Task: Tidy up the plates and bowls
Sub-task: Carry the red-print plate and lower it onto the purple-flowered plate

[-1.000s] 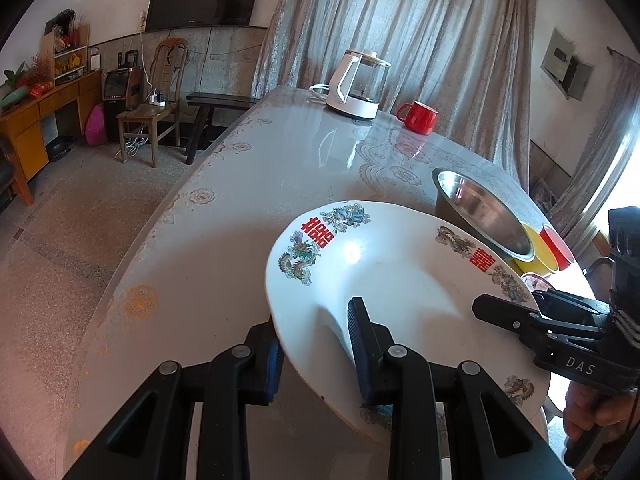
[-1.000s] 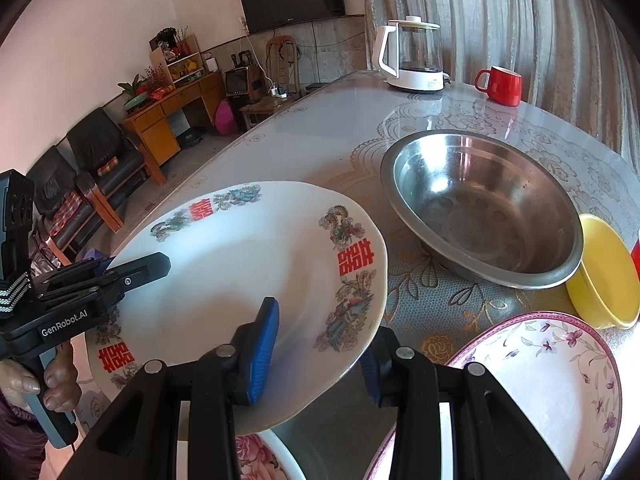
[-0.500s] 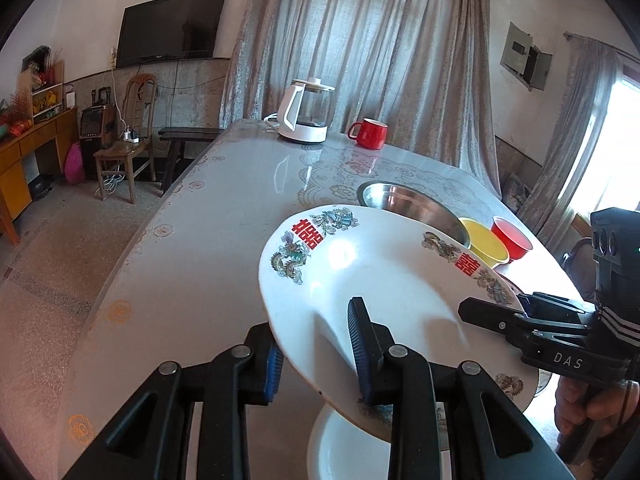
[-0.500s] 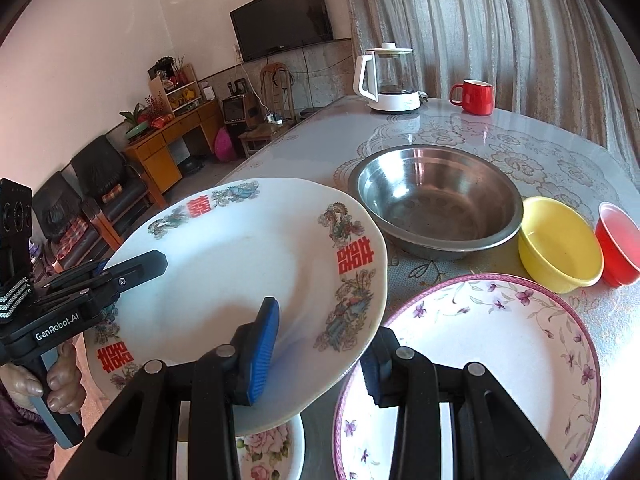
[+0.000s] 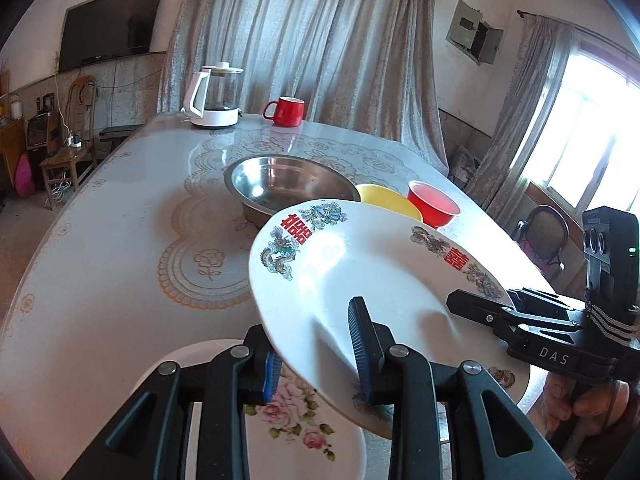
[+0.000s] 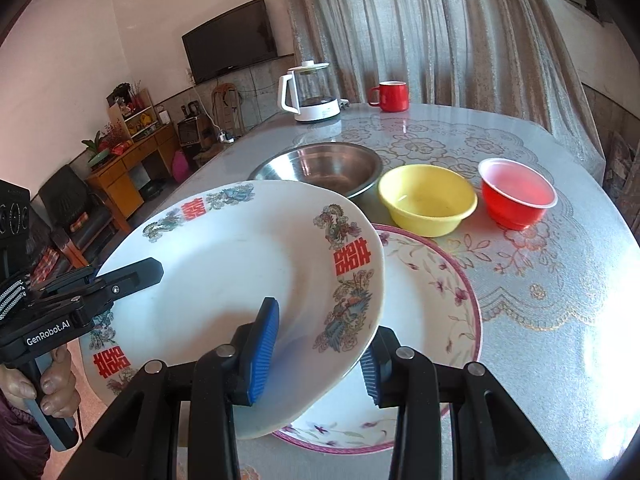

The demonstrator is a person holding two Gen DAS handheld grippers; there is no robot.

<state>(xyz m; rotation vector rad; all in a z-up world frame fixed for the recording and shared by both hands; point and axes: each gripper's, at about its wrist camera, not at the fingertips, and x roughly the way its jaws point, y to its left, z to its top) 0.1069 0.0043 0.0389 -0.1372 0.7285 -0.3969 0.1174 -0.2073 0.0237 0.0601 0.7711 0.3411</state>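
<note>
Both grippers pinch one glossy white ceramic plate with red characters and dragon motifs (image 6: pixel 224 280): the left gripper (image 5: pixel 316 364) and the right gripper (image 6: pixel 320 352) have their jaws clamped on opposite rims. It hangs tilted just above the wider pink-rimmed floral plate (image 6: pixel 436 304) near the tabletop's (image 5: pixel 120 208) front edge.

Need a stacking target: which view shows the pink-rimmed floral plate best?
Right wrist: the pink-rimmed floral plate lies on the table, its right half and rim visible beside the held dragon plate. The left wrist view does not clearly show it.
</note>
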